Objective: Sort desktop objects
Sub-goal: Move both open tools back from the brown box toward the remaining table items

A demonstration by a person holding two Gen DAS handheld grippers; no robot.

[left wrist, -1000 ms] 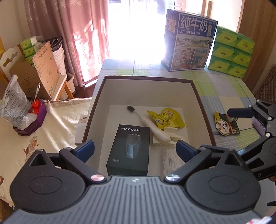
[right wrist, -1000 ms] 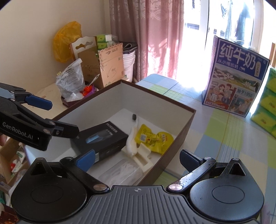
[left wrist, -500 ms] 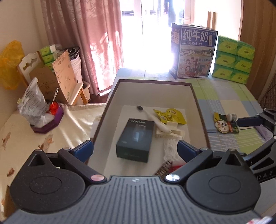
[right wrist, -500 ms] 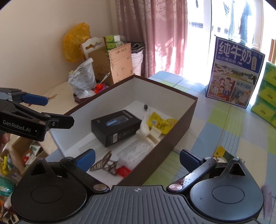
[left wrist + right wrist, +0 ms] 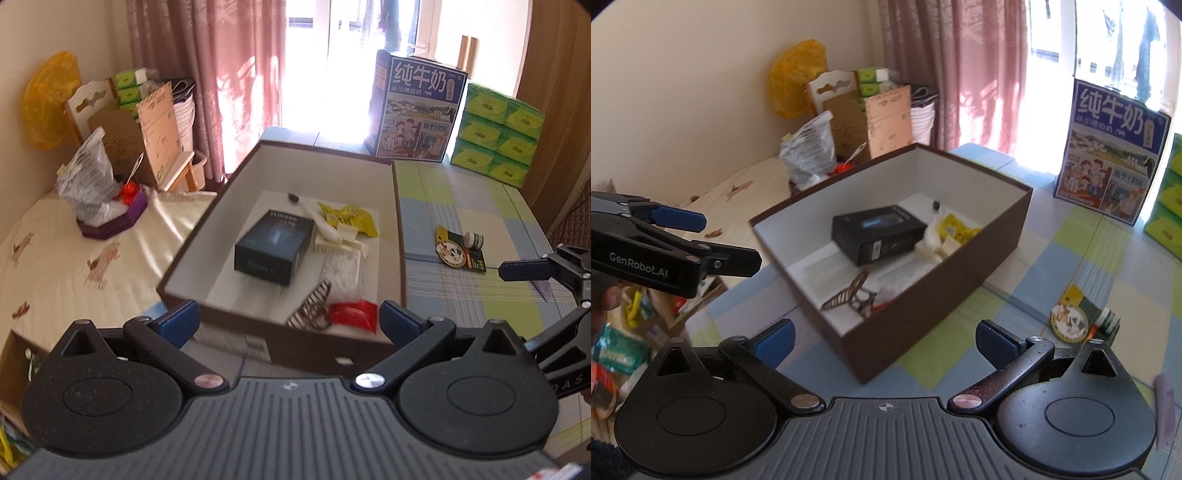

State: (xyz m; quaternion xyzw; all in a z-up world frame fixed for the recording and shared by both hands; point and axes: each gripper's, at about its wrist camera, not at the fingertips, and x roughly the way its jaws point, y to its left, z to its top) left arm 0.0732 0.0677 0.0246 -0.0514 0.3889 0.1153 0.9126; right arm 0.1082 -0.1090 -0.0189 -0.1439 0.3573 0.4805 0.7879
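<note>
- Both tongs have backed up and away from the brown box (image 5: 400,236) since a second ago; more of its contents now show.
- Left gripper (image 5: 290,321): jaws wide, empty, above the box's near wall.
- Right gripper (image 5: 884,338): jaws wide, empty, at the near corner.
- Left to sort: green card (image 5: 1071,314) and small bottle (image 5: 1108,319), touching, on the checked cloth right of the box.
- Likely next: right tongs take the bottle by its body, squarely, clear of the card.
</note>
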